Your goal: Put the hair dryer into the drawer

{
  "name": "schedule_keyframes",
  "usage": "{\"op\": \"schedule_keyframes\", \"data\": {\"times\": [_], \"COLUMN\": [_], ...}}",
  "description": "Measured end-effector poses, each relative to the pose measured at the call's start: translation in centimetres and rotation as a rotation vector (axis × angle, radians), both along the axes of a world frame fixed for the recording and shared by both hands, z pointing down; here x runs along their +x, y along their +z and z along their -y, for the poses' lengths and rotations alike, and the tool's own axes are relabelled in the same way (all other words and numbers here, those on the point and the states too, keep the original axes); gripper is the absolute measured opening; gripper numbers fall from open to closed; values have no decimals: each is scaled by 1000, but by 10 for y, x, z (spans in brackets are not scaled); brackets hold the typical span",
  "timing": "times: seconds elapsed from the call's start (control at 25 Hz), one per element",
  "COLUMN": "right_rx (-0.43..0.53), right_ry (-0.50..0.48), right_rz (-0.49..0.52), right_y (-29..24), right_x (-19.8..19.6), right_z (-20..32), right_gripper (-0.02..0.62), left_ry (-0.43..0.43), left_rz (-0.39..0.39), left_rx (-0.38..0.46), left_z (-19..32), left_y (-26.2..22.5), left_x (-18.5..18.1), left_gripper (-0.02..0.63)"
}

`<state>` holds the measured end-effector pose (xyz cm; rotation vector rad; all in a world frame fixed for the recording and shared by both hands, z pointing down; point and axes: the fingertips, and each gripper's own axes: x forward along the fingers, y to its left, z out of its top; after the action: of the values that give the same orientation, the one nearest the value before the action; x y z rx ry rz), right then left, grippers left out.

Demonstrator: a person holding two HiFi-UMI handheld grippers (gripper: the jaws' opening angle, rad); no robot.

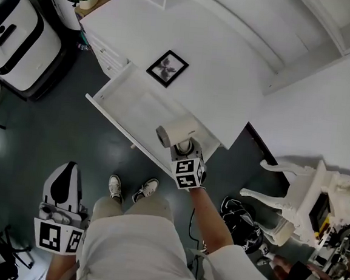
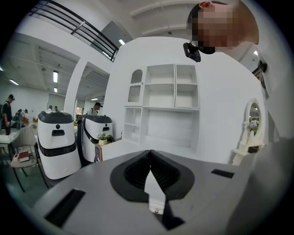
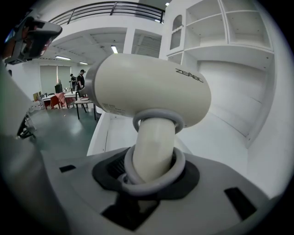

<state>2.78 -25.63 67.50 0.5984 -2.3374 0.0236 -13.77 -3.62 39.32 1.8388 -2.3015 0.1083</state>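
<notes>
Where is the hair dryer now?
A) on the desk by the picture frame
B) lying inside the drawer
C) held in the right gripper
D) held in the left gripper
C: the right gripper grips the hair dryer by its handle, over the open drawer.

The dryer is cream, with a pale grey cord looped on its handle. The drawer and desk are white, the frame black, the floor dark slate. The left gripper and right gripper are grey, black round the jaws. Their cubes bear black-and-white squares.
</notes>
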Motion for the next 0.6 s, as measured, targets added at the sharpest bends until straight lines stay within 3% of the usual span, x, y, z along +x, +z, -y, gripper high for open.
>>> {"op": "schedule_keyframes", "data": {"times": [0.6], "right_rx": [-58], "right_ry": [-73], "right_rz": [-161], "right_y": [85], "right_x": [-16], "right_z": [19], "right_gripper": [181], "left_ry": [-96], "left_rz": [-18], "left_rx": [-70], "left_z": [-23], "left_y": [27], "left_x": [-4], "left_gripper": [17]}}
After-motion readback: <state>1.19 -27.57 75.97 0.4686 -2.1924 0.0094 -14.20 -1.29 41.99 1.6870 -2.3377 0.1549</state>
